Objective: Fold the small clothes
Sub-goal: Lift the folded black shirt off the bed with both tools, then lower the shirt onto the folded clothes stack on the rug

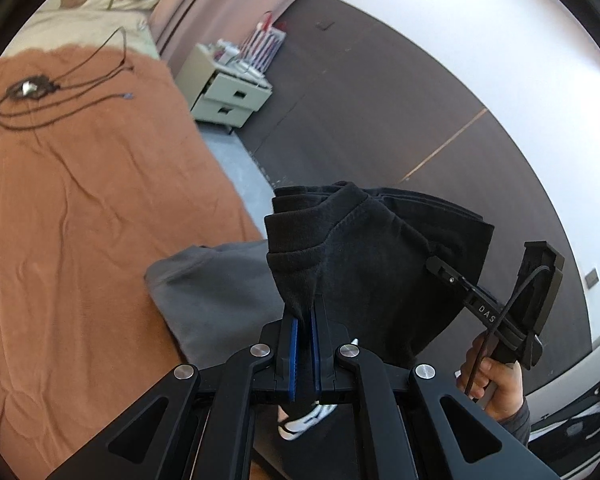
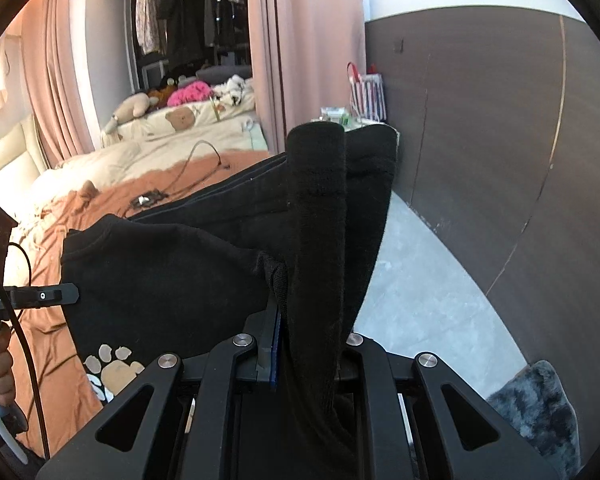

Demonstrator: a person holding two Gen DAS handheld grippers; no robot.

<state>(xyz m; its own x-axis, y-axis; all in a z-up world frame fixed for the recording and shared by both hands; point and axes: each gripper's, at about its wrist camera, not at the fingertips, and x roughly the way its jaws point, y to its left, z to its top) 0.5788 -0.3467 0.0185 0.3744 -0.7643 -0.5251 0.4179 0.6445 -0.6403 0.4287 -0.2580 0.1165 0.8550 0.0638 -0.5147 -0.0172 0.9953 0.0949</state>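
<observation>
A black garment (image 1: 360, 248) with a paw print (image 2: 116, 368) hangs in the air, stretched between both grippers above the edge of the orange bed (image 1: 80, 240). My left gripper (image 1: 306, 314) is shut on one bunched edge of it, the cloth pinched between the blue pads (image 1: 293, 344). My right gripper (image 2: 300, 316) is shut on another edge, and a thick fold (image 2: 320, 208) drapes over its fingers and hides one pad. Each view shows the other gripper gripping the garment: the right one (image 1: 438, 264) and the left one (image 2: 70, 294), both held by hands.
A grey garment (image 1: 212, 300) lies on the bed's near corner. A cable with a small device (image 1: 30, 88) sits farther up the bed. A bedside cabinet (image 1: 232, 92), dark wall panels (image 2: 500, 140), a grey floor (image 2: 420, 300) and a fluffy rug (image 2: 536, 408) are to the right.
</observation>
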